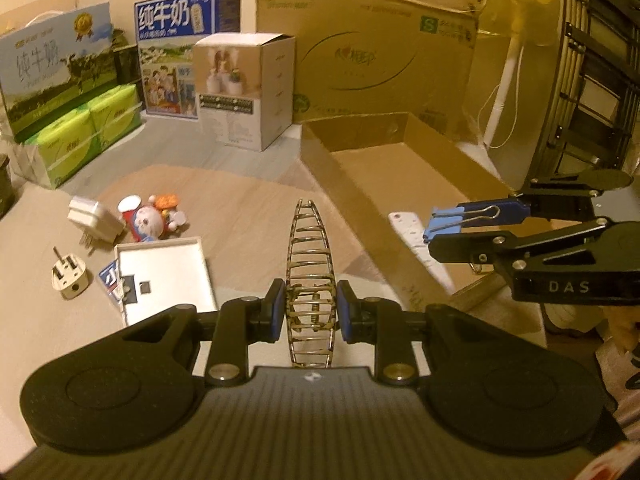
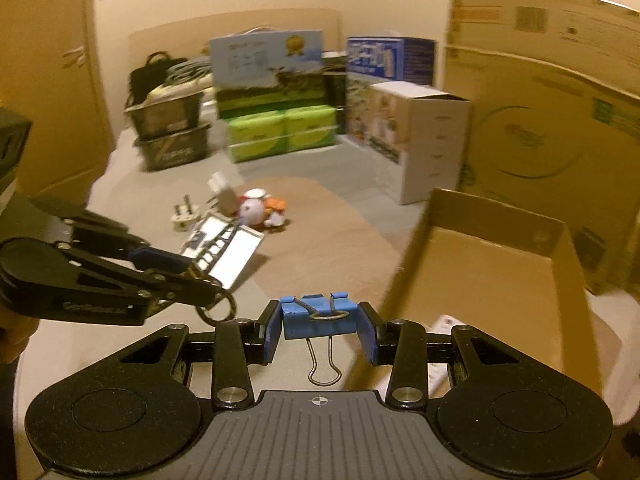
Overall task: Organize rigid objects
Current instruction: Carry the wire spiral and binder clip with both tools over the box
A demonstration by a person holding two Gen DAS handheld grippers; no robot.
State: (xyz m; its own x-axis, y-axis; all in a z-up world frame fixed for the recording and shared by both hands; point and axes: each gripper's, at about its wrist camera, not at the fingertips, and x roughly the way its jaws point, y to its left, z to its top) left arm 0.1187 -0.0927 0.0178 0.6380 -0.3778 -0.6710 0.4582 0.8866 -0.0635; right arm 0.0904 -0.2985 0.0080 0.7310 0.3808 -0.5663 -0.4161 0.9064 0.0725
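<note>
Between my left gripper's [image 1: 311, 314] pads sits the gold wire-coil hair clip [image 1: 311, 280]; right gripper [image 2: 319, 334] pinches the blue metal binder clip [image 2: 319, 316]; shallow cardboard tray [image 1: 404, 168] lies ahead-right; either could slip and drop short.

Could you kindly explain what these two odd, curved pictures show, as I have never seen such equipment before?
A person holds two handheld grippers, each with a fisheye camera looking along its fingers. The left gripper is shut on a metal-toothed hair clip. The right gripper is shut on a blue binder clip. On the surface lie a white tray, two plug adapters, a small toy and an open cardboard box.
</note>
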